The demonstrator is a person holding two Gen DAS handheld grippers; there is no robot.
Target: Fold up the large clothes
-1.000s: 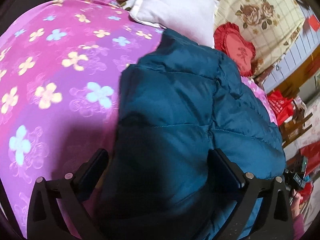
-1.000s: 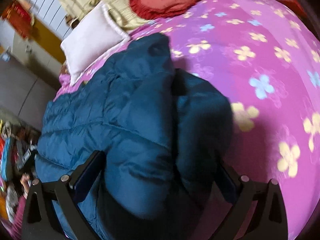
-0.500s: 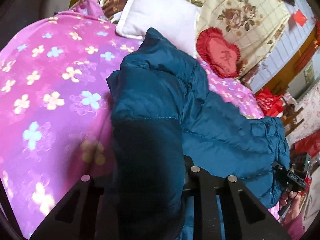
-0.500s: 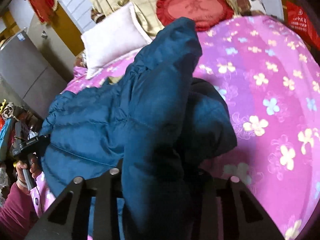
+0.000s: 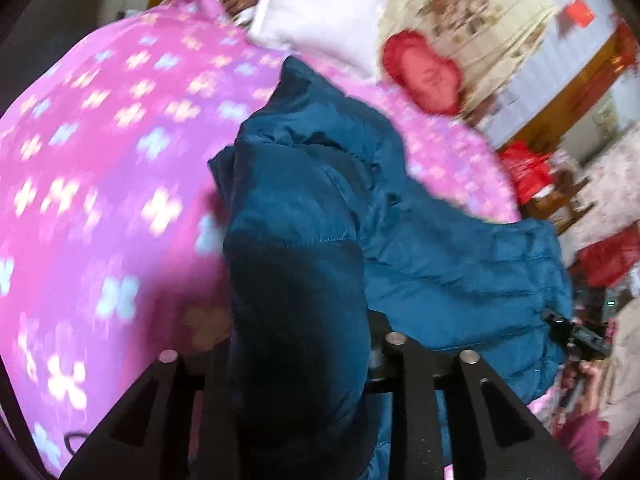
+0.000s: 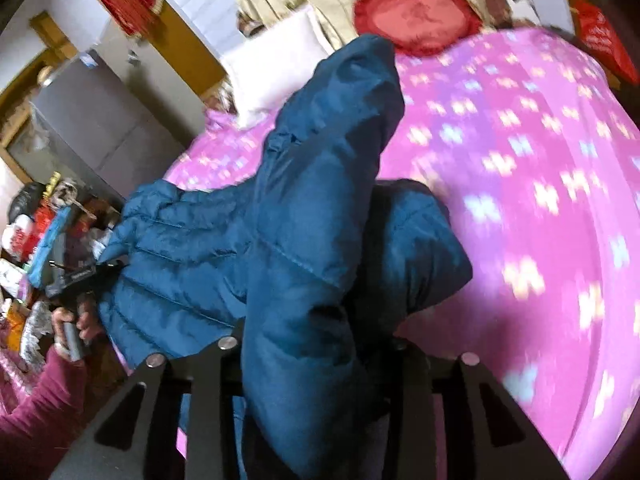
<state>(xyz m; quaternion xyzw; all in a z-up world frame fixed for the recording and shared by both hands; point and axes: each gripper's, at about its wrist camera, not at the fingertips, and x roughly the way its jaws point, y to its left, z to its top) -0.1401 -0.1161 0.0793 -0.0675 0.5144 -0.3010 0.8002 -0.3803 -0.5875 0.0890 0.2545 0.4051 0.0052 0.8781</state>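
A dark teal quilted puffer jacket [image 5: 440,264] lies partly on a pink flowered bedspread [image 5: 100,168]. My left gripper [image 5: 298,360] is shut on a thick fold of the jacket and holds it raised. My right gripper [image 6: 312,360] is shut on another fold of the jacket [image 6: 320,184], lifted well above the bedspread [image 6: 540,200]. The fingertips of both grippers are hidden in the fabric. The other hand and its gripper [image 6: 72,280] show at the jacket's far edge in the right wrist view, and likewise in the left wrist view [image 5: 580,340].
A white pillow [image 5: 316,28] and a red heart cushion [image 5: 424,76] lie at the head of the bed. A red bag [image 5: 524,172] and cluttered furniture stand beside the bed. A grey cabinet [image 6: 100,120] stands past the bed's corner.
Both grippers went from open around the jacket to shut on folds of it, then lifted the fabric up off the bedspread. The views are blurred by motion now.
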